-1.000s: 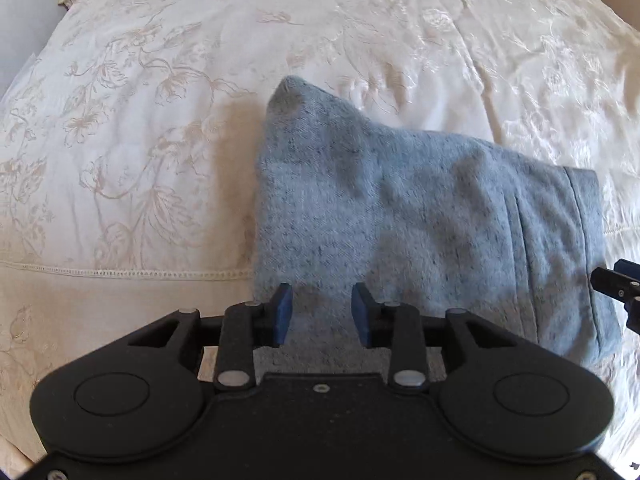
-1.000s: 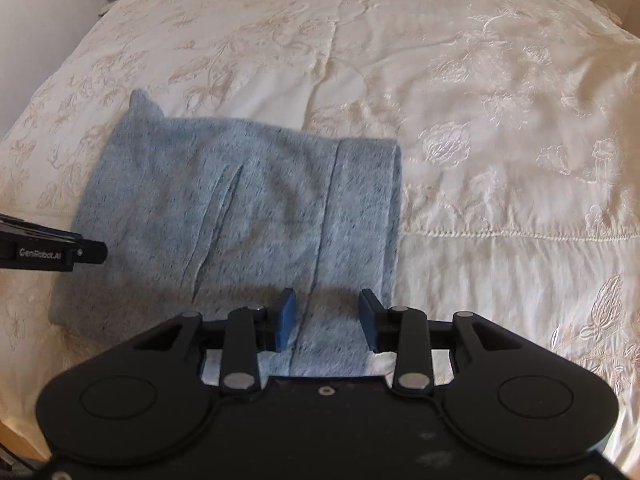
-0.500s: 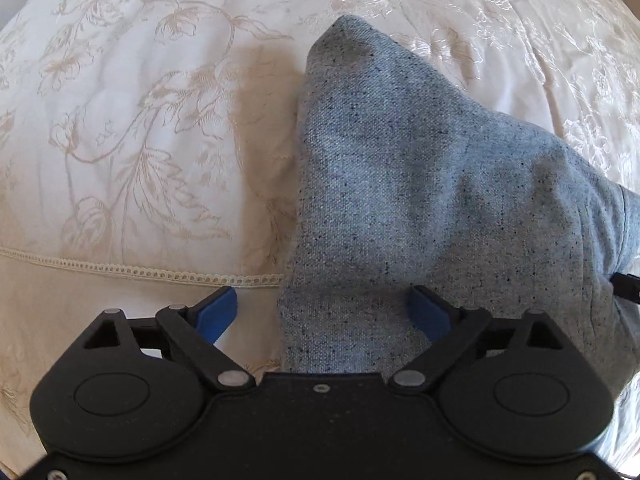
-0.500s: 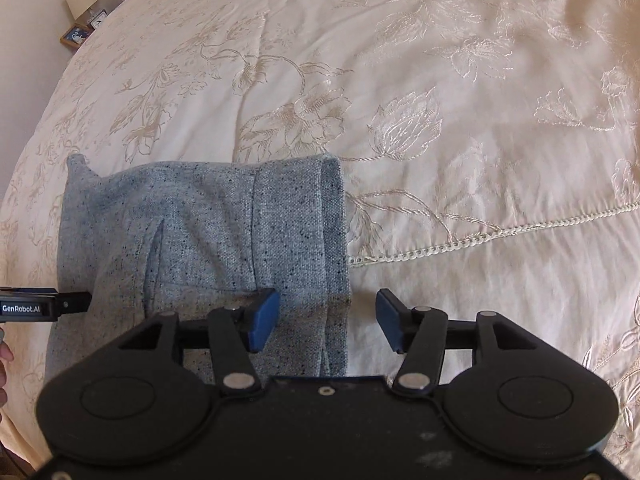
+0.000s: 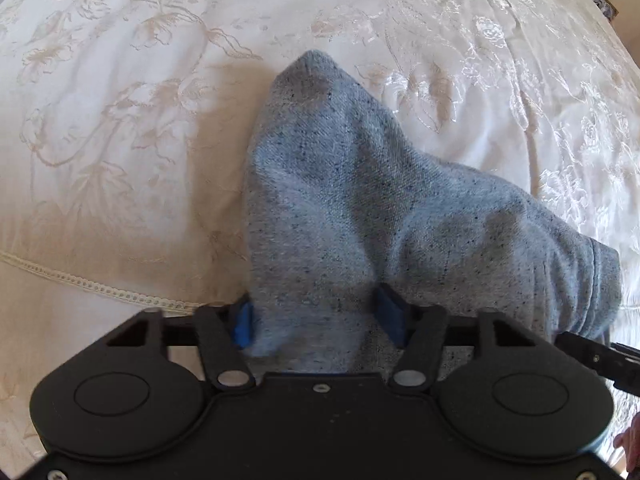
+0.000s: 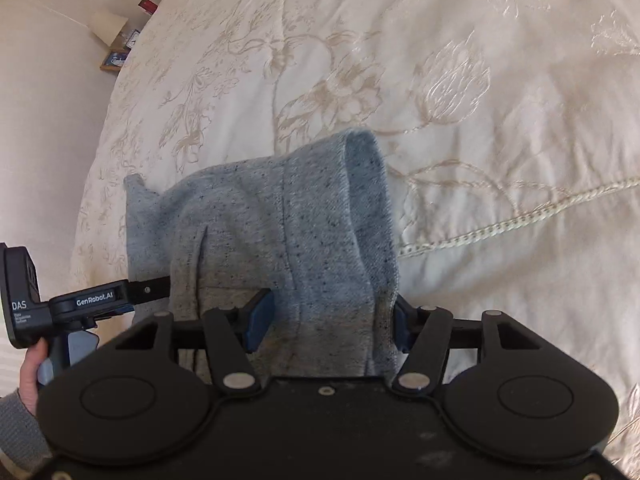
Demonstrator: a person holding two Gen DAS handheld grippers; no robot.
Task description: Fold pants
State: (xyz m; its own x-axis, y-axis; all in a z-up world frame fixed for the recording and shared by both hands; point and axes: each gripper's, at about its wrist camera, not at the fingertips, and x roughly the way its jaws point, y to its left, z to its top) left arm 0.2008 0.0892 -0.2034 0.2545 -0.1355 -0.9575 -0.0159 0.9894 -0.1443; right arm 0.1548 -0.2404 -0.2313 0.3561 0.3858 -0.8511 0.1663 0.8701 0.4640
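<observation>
My left claw [image 5: 316, 322] is closing, its blue pads bunching the near left corner of the grey-blue folded pants [image 5: 360, 200] between them, and my right claw [image 6: 326, 320] is easing shut around the near right corner by the hem, fabric pressed against both pads. The pants lift in a hump off the cream embroidered bedspread [image 6: 480, 80], their far edge resting on it.
</observation>
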